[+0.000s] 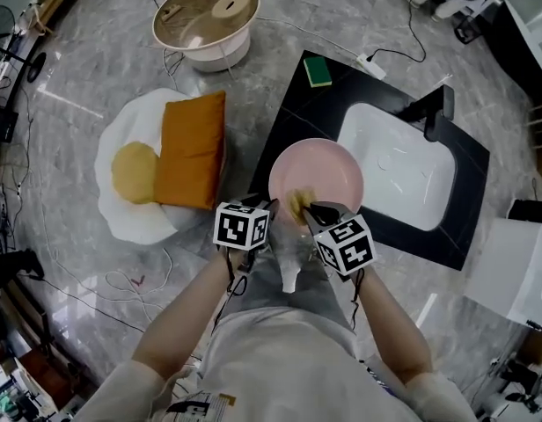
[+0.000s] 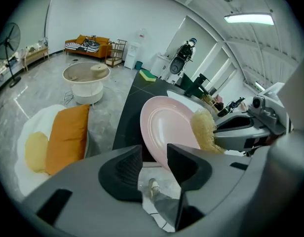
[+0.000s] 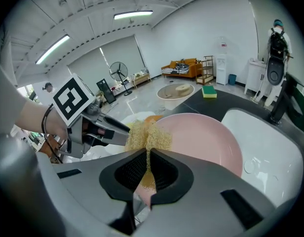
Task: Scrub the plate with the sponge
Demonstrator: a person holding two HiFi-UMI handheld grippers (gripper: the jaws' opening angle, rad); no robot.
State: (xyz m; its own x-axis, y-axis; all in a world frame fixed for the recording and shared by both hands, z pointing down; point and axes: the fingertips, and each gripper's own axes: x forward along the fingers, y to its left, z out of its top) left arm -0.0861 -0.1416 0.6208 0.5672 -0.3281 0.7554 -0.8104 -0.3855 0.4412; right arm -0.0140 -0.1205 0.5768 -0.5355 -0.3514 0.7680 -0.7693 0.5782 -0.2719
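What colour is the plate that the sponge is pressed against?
The plate is a plain pale pink; the right gripper view shows it best.

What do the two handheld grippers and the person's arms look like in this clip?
Both the left gripper and right gripper are grey moulded plastic with dark, ribbed jaws. Each carries a white cube printed with black square markers, and a thin black cable trails by each wrist. The person wears a pale short-sleeved shirt.

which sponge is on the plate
The fibrous yellow sponge, pinched in the right gripper against the pink plate; the green sponge lies on the counter.
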